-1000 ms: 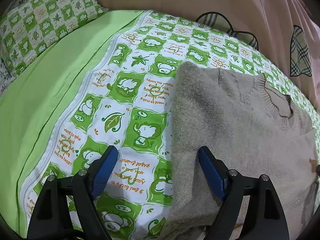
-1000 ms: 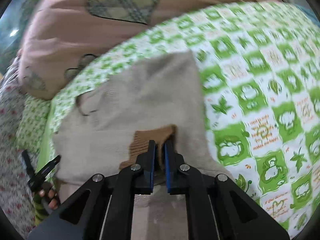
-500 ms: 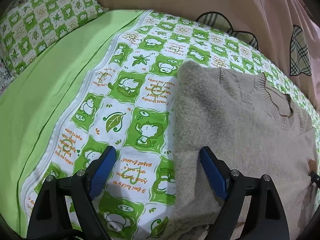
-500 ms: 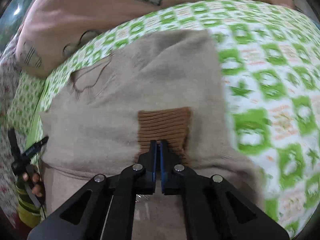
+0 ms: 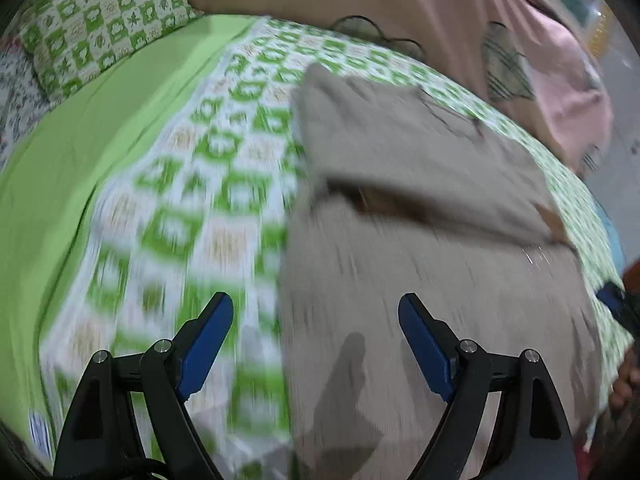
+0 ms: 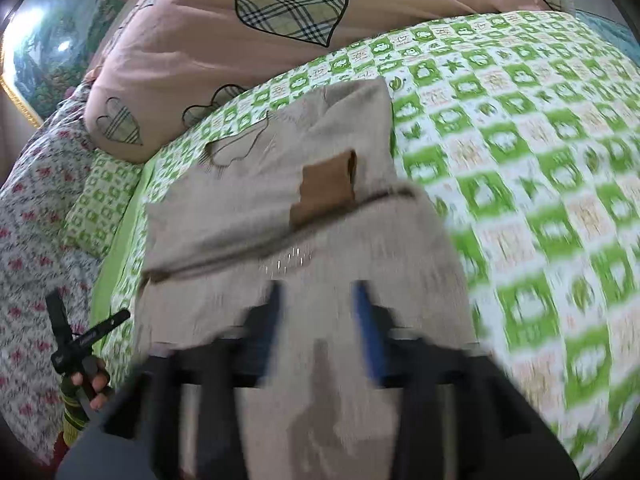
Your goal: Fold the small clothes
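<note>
Released and pulled back: right gripper [image 6: 316,320], clamped on the brown cuff [image 6: 326,184] a moment ago, now jaws apart.

Left gripper [image 5: 316,336] jaws wide, empty. Beyond, beige sweater [image 5: 420,168] flat on bed [image 5: 80,168], sleeves folded in; bottom-up fold likely next.

Place: a bedroom in a home
Bed: green-and-white cartoon-check sheet [image 6: 520,152] covering the mattress, with a plain green band [image 5: 80,160] at 9 o'clock in the left wrist view
Pillow: matching check pillow [image 5: 104,32] at 10 o'clock
Quilt: pink quilt with plaid hearts [image 6: 240,40], bunched at 12 o'clock
Wall: gilt-framed landscape picture [image 6: 36,60] at 10 o'clock
</note>
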A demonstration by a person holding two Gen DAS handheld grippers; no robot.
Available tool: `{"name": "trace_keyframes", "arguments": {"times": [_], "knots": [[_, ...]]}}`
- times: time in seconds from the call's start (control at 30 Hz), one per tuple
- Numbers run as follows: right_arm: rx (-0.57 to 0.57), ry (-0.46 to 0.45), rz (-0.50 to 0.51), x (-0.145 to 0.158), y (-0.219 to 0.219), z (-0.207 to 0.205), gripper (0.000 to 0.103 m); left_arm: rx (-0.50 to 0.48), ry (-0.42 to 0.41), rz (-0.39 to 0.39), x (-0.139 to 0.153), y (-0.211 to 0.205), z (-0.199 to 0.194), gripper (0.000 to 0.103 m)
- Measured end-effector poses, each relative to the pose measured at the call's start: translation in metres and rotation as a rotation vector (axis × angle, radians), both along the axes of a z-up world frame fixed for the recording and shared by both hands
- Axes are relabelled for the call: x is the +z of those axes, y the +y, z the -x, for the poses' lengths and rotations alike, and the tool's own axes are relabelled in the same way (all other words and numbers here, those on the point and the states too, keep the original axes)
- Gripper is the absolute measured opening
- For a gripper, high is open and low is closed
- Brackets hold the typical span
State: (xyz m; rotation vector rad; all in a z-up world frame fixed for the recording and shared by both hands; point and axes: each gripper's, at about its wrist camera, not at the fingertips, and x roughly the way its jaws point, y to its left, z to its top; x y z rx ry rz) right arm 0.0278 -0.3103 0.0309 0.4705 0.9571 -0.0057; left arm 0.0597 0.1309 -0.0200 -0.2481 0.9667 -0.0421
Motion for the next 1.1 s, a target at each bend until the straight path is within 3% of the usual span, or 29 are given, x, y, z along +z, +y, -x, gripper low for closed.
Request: {"name": "trace_keyframes", "arguments": {"times": [0.23, 0.4, 0.5, 0.53, 0.57, 0.73, 0.9, 1.03, 1.1], "knots": [[0.060, -0.031, -0.019, 0.007, -0.008, 0.059, 0.054, -0.008, 0.092, 0.115, -0.022, -0.007, 0.103, 0.085], [0.078, -0.038, -0.049, 0.005, -0.025, 0.099, 0.054, -0.070, 0.070, 0.148, -0.036, -0.042, 0.150, 0.083], [0.058, -0.035, -0.098, 0.000, -0.039, 0.117, 0.054, -0.154, 0.051, 0.184, -0.035, -0.061, 0.156, 0.059], [0.053, -0.034, -0.112, -0.001, -0.042, 0.121, 0.054, -0.178, 0.048, 0.199, -0.034, -0.064, 0.156, 0.041], [0.048, -0.034, -0.124, -0.002, -0.046, 0.126, 0.054, -0.188, 0.043, 0.212, -0.033, -0.064, 0.157, 0.034], [0.069, -0.016, -0.163, -0.008, -0.054, 0.150, 0.054, -0.245, 0.086, 0.280, -0.044, -0.052, 0.152, 0.034], [0.171, 0.076, -0.223, -0.030, -0.047, 0.169, 0.054, -0.298, 0.090, 0.290, -0.046, -0.047, 0.161, 0.034], [0.246, 0.058, -0.322, -0.041, -0.034, 0.167, 0.054, -0.332, 0.096, 0.357, -0.051, -0.049, 0.161, 0.045], [0.284, 0.055, -0.348, -0.048, -0.021, 0.160, 0.054, -0.344, 0.092, 0.364, -0.052, -0.052, 0.162, 0.045]]}}
